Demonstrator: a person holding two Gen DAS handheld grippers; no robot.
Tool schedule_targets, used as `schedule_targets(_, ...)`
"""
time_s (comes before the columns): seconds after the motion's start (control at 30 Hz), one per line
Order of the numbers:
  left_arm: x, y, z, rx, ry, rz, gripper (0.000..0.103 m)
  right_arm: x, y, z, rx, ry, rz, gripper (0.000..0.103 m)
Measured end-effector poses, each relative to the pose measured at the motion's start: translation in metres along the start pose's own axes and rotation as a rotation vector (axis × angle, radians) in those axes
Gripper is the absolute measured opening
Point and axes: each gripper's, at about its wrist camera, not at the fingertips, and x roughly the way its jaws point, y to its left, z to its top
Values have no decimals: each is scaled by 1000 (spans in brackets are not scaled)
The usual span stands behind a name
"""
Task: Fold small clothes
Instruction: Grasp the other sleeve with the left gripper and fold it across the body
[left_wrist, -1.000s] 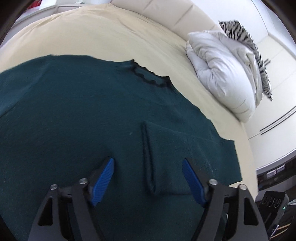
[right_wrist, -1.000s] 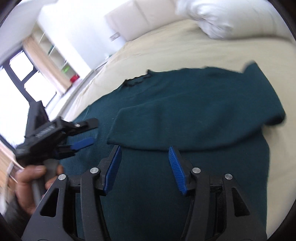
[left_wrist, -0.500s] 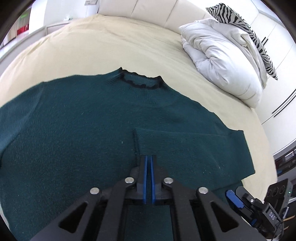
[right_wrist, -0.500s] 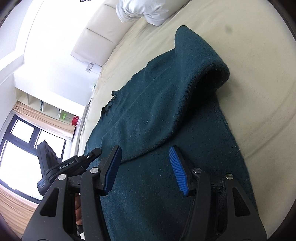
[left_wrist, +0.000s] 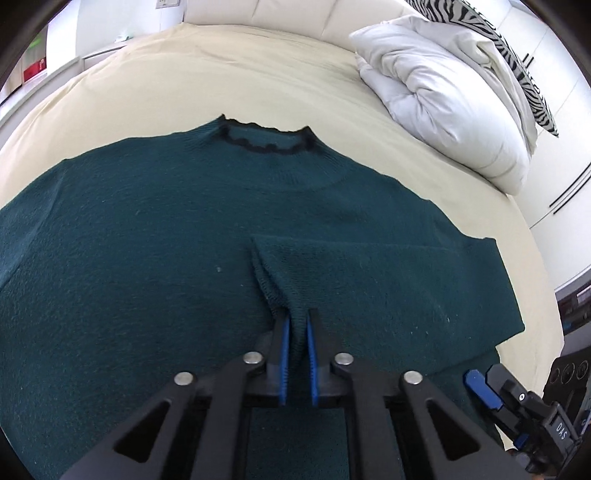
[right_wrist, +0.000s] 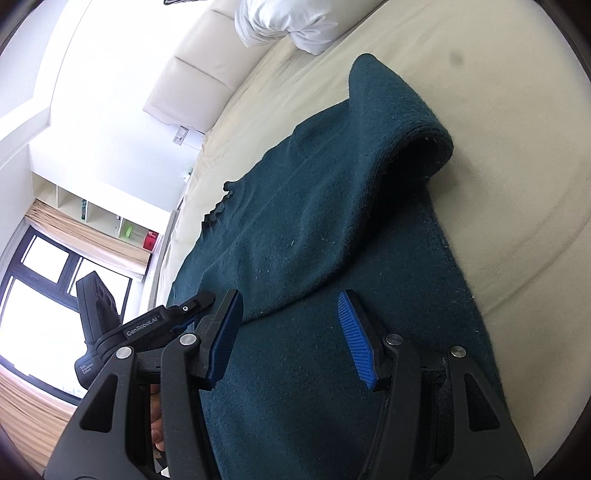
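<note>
A dark green knit sweater (left_wrist: 147, 258) lies flat on the cream bed, its black-trimmed collar (left_wrist: 269, 142) at the far side. Its right sleeve (left_wrist: 369, 266) is folded across the body. My left gripper (left_wrist: 295, 332) is shut on the cuff end of that sleeve and lifts it slightly. In the right wrist view the sweater (right_wrist: 314, 229) runs away from me, and the sleeve's fold (right_wrist: 417, 125) bulges up at the far right. My right gripper (right_wrist: 291, 332) is open and empty just above the sweater's body. The left gripper (right_wrist: 162, 321) shows at the left there.
A white duvet (left_wrist: 443, 99) and a zebra-print pillow (left_wrist: 517, 62) lie at the bed's head on the right. The cream sheet (right_wrist: 498, 184) lies to the right of the sweater. A padded headboard (right_wrist: 192, 74), shelves and a window (right_wrist: 37, 277) stand beyond.
My left gripper closed on the sleeve cuff and has now raised it a little. My right gripper moved to the sweater's right side and stays open.
</note>
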Motion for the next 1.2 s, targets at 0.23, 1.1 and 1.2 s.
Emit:
schedule_targets(0.23, -47, 16, 8, -10, -138, -30, 7, -6, 0, 3, 21, -18, 7, 53)
schedule_targets(1.1, -34, 98, -5, -162, -171, 6, 8, -31, -55, 44, 268, -77, 10, 34)
schedule_targets(1.2, -33, 99, -6, -163, -172, 2, 8, -47, -30, 50, 170, -87, -39, 35)
